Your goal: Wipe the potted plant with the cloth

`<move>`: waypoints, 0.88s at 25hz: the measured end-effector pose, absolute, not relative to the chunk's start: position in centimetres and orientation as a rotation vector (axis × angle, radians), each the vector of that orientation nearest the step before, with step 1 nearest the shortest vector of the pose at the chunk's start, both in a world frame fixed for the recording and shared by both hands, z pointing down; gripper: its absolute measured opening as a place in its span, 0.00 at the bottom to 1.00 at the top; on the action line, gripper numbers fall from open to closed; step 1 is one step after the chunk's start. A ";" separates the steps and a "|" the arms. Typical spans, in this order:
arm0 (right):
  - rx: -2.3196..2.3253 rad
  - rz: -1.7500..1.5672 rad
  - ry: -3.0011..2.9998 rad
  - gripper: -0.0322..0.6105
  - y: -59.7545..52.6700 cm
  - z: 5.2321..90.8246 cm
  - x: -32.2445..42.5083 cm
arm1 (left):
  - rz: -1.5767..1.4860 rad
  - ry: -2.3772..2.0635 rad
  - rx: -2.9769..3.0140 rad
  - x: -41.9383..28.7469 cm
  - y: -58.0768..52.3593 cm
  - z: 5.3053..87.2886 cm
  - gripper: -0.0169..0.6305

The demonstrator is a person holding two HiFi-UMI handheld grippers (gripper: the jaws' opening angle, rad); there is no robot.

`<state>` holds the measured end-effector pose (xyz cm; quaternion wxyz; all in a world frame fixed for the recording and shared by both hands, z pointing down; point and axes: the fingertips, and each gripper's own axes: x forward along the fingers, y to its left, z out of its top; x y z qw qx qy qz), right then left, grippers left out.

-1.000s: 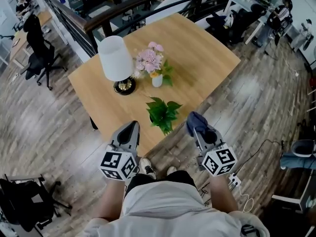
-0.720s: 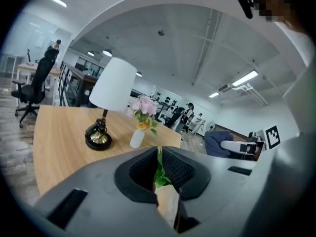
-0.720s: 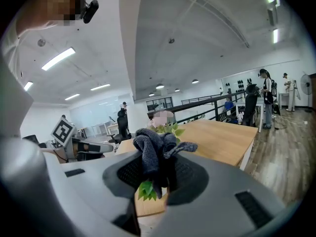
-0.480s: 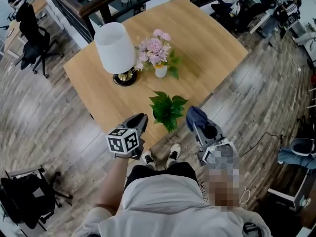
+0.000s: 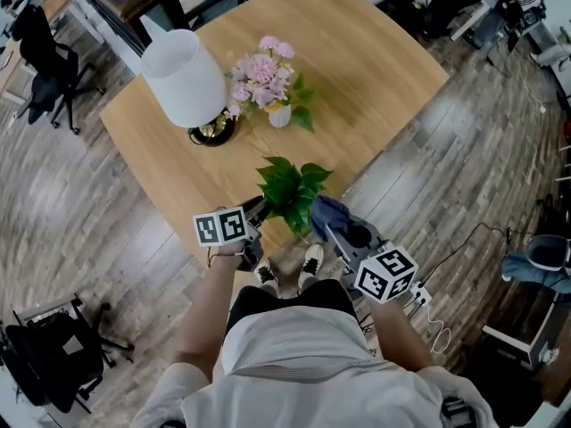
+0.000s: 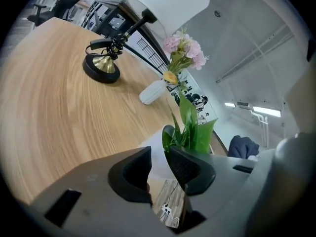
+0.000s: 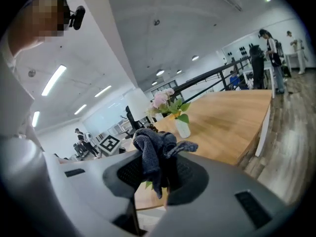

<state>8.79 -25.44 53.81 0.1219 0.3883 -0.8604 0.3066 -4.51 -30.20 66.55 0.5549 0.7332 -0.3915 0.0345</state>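
Note:
The potted plant (image 5: 287,189), glossy green leaves in a small white pot, stands at the near edge of the wooden table (image 5: 384,69). My left gripper (image 5: 255,209) reaches its left side at pot height. In the left gripper view the jaws (image 6: 158,164) stand a narrow gap apart, open, with the white pot (image 6: 154,144) just beyond them and the leaves (image 6: 195,127) above. My right gripper (image 5: 332,226) is shut on a dark blue cloth (image 5: 326,210), which hangs right beside the plant's right leaves. The cloth (image 7: 150,147) bunches up out of the right gripper (image 7: 158,174).
A white-shaded lamp (image 5: 183,78) on a black and gold base (image 6: 101,65) and a white vase of pink flowers (image 5: 272,74) stand farther back on the table. Wooden floor surrounds it. Office chairs (image 5: 45,61) stand at the left. The person's shoes (image 5: 310,261) are under the table edge.
Both grippers have moved forward and inward to the plant. The left one turned and reached the pot; the right one brought the cloth up to the leaves.

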 end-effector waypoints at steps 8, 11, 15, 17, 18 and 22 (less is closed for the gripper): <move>0.928 1.208 -2.491 0.29 -24.1 58.4 3.3 | 0.053 -1.002 1.658 -4.5 -30.4 67.2 0.18; 0.987 1.300 -2.416 0.29 -23.7 60.7 4.6 | 0.052 -1.014 1.650 -4.5 -30.5 67.3 0.17; 1.068 1.356 -2.347 0.29 -23.1 62.4 8.1 | 0.059 -1.016 1.660 -4.5 -30.7 67.4 0.17; 1.127 1.345 -2.302 0.29 -23.2 63.0 10.0 | 0.056 -1.019 1.661 -4.5 -30.8 67.4 0.17; 1.167 1.333 -2.273 0.29 -23.3 63.2 11.1 | 0.053 -1.020 1.661 -4.5 -30.8 67.4 0.17; 1.301 1.260 -2.347 0.29 -24.5 60.5 13.9 | 0.052 -1.020 1.655 -4.3 -31.0 67.5 0.17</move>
